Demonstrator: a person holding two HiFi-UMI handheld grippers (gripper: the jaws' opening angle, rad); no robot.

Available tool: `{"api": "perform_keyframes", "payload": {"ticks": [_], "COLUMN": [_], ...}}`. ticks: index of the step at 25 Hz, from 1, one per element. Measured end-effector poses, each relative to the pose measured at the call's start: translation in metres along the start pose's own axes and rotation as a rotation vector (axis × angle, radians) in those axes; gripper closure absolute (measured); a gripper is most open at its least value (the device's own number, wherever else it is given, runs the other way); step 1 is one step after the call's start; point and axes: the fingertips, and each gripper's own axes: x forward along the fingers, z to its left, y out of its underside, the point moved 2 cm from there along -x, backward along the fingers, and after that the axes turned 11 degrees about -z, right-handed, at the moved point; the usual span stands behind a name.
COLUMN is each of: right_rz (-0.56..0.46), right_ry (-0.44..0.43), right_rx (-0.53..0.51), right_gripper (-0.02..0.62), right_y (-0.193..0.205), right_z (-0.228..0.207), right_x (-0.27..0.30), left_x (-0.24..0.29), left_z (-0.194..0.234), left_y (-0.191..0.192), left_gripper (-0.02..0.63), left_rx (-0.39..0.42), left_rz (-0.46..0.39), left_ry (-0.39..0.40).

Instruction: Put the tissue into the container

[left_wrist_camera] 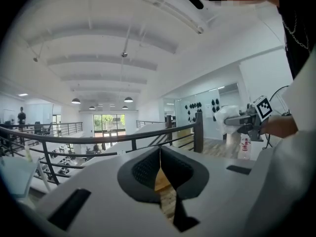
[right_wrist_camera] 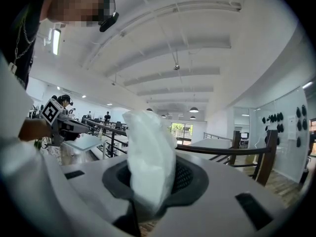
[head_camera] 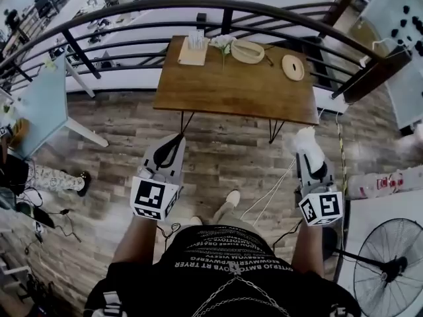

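Observation:
My right gripper (head_camera: pixel 305 142) is shut on a crumpled white tissue (head_camera: pixel 305 138), which stands up between its pads (right_wrist_camera: pixel 150 154) in the right gripper view. It hangs over the wood floor, in front of the table's right corner. My left gripper (head_camera: pixel 174 145) is shut with nothing between its jaws (left_wrist_camera: pixel 159 154), in front of the table's left corner. On the far side of the wooden table (head_camera: pixel 231 88) lies an oval beige container (head_camera: pixel 247 50), with a round lid (head_camera: pixel 293 67) to its right. A tissue pack (head_camera: pixel 193 49) sits at the back left.
A dark metal railing (head_camera: pixel 132 28) curves behind the table. A light-blue table (head_camera: pixel 39 104) stands at the left and a floor fan (head_camera: pixel 390 269) at the lower right. Cables (head_camera: pixel 271 197) trail over the floor by my feet. White flowers (head_camera: pixel 221 43) lie beside the container.

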Motion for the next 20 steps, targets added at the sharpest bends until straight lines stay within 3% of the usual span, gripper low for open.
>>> {"api": "perform_keyframes", "payload": {"ticks": [6, 12, 20], "right_rz": [-0.037, -0.054, -0.072], "right_ry": [-0.029, -0.049, -0.078], "right_rx": [0.000, 0.029, 0.054], "right_gripper": [0.479, 0.479, 0.479], "right_y": [-0.002, -0.004, 0.005], "right_z": [-0.036, -0.085, -0.114], "right_x": [0.028, 0.045, 0.050], "left_x": [0.045, 0.093, 0.117], "left_z": [-0.010, -0.028, -0.048], "left_y": [-0.003, -0.022, -0.024], "left_gripper": [0.577, 0.577, 0.577], "left_rx": [-0.037, -0.018, 0.022], "left_rz": [-0.010, -0.015, 0.001], "left_ry": [-0.004, -0.005, -0.027]}}
